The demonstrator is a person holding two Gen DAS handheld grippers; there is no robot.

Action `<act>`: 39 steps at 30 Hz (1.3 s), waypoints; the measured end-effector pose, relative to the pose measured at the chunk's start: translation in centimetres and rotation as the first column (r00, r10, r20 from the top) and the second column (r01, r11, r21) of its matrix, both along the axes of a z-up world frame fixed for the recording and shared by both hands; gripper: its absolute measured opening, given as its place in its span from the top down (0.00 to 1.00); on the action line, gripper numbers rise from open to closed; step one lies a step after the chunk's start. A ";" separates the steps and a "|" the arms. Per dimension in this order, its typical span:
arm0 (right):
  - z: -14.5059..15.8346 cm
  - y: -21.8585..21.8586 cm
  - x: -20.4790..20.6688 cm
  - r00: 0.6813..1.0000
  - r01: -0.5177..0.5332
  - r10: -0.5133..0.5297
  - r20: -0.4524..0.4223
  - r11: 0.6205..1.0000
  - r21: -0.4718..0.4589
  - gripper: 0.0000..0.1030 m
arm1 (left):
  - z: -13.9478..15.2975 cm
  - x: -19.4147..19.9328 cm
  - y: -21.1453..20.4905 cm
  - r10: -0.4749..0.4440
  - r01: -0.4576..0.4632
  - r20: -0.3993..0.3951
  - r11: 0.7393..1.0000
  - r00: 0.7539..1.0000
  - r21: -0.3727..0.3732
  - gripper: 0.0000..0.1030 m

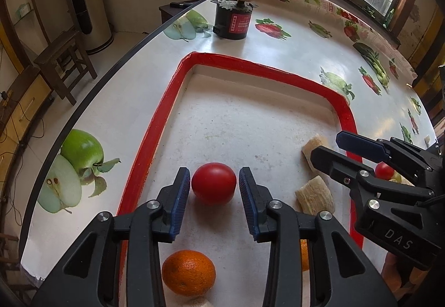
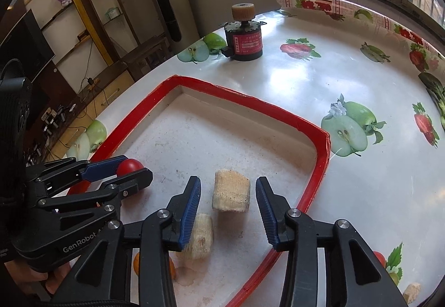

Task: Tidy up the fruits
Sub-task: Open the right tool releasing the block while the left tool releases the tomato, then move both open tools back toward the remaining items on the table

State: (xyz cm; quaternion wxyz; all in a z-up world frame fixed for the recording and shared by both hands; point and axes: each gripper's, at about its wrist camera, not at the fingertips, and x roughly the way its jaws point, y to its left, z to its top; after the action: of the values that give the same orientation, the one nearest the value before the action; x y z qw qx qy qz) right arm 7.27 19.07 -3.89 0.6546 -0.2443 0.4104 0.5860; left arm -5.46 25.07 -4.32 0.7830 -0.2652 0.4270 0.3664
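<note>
A white tray with a red rim [image 1: 155, 140] [image 2: 278, 109] lies on the table. In it a red tomato [image 1: 213, 187] [image 2: 130, 165] rests between the fingers of my left gripper [image 1: 214, 173] [image 2: 139, 166], which stands open with slight gaps on both sides. An orange [image 1: 188, 272] lies nearer, under that gripper. My right gripper [image 2: 228, 180] [image 1: 325, 145] is open around an upright pale cylindrical piece [image 2: 231, 195], with clear gaps to both pads. A second pale piece [image 2: 198, 236] [image 1: 315, 195] lies beside its left finger.
A black cylinder with a pale wheel on top [image 1: 233, 20] [image 2: 244, 42] stands at the far side of the fruit-print tablecloth [image 2: 347, 78]. Another pale chunk [image 2: 411, 291] lies outside the tray at the right. The table edge [image 1: 83, 101] runs along the left, with a stool beyond.
</note>
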 end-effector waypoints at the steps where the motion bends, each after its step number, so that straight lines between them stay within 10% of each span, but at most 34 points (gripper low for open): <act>1: 0.4 -0.3 0.0 1.000 0.001 -0.001 0.002 1.000 0.008 0.53 | 0.2 -0.2 -0.2 0.001 -0.001 0.004 1.000 1.000 0.005 0.62; 39: 5.2 -21.6 4.7 0.968 0.252 -0.251 -0.023 0.962 0.108 0.49 | 4.8 2.4 -12.4 -0.186 0.183 0.118 0.983 0.975 0.030 0.62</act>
State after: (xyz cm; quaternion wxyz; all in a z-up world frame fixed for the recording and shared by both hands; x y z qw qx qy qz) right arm 11.99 -2.49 1.29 0.7343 -0.1513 0.4081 0.5209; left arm -3.05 12.62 0.50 0.8404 -0.2388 0.3983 0.2794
